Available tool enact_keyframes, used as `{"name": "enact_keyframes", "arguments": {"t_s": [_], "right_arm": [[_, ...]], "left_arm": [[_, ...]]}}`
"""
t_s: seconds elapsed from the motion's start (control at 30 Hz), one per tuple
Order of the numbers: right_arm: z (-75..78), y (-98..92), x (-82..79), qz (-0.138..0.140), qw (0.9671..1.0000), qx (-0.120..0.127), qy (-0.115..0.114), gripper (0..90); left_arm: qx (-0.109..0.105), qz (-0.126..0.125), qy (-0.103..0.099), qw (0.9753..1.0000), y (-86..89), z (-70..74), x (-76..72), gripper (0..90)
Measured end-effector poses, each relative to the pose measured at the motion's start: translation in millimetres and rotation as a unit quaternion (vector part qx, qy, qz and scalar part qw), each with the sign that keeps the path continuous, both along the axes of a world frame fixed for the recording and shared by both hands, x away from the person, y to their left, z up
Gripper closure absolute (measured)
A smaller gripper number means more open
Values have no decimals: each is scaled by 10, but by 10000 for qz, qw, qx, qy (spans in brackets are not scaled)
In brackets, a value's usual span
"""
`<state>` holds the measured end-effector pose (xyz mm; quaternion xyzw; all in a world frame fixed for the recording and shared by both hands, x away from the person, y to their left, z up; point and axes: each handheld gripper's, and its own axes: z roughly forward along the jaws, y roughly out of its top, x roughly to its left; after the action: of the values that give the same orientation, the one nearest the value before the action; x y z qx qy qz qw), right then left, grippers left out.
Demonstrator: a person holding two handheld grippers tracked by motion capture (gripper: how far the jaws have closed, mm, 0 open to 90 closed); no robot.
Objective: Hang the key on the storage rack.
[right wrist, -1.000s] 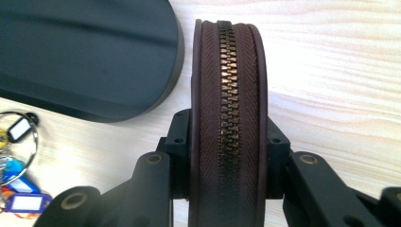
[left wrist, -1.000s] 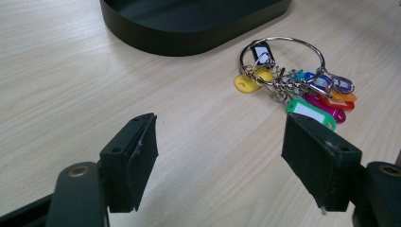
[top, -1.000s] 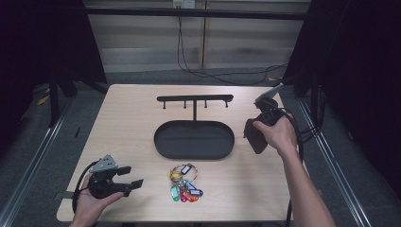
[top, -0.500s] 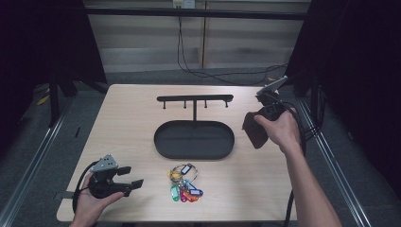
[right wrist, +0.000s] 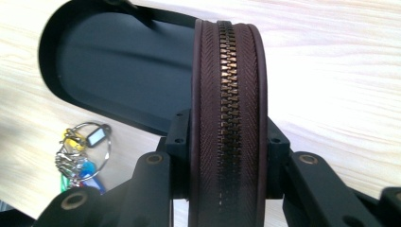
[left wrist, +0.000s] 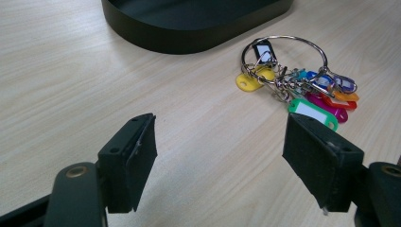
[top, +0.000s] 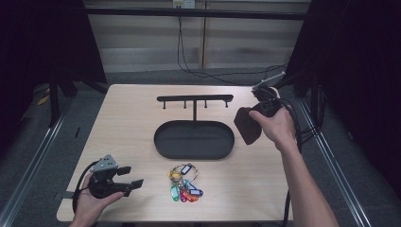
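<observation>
Overhead, the right gripper [top: 253, 124] holds a brown zippered pouch [top: 247, 126] above the table [top: 127, 123], just right of the black oval tray [top: 194, 139]. At the near left corner, the left gripper [top: 135, 177] rests low with jaws apart, left of the bunch of keys [top: 184, 184].

Next, the left gripper view shows the left gripper [left wrist: 220, 161] spread wide around nothing, the keys [left wrist: 298, 85] ahead at right, the tray [left wrist: 189, 21] beyond.

Lastly, in the right gripper view the right gripper [right wrist: 229, 156] is clamped on the pouch [right wrist: 229, 94], zipper facing up.
</observation>
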<state>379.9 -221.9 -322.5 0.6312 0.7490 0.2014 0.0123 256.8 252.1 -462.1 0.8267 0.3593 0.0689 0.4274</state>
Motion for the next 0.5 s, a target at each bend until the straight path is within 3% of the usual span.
{"name": "enact_keyframes", "arguments": {"t_s": [0.17, 0.2, 0.5], "right_arm": [[-11, 91, 32, 92, 9997, 238, -19, 654], [-23, 124, 41, 141, 9991, 389, -18, 654], [-147, 145, 84, 33, 9956, 931, -87, 655]], "left_arm": [[-12, 0, 4, 10000, 2, 2, -2, 265], [-20, 15, 2, 10000, 5, 5, -4, 265], [-22, 10, 7, 10000, 4, 3, -3, 265]]}}
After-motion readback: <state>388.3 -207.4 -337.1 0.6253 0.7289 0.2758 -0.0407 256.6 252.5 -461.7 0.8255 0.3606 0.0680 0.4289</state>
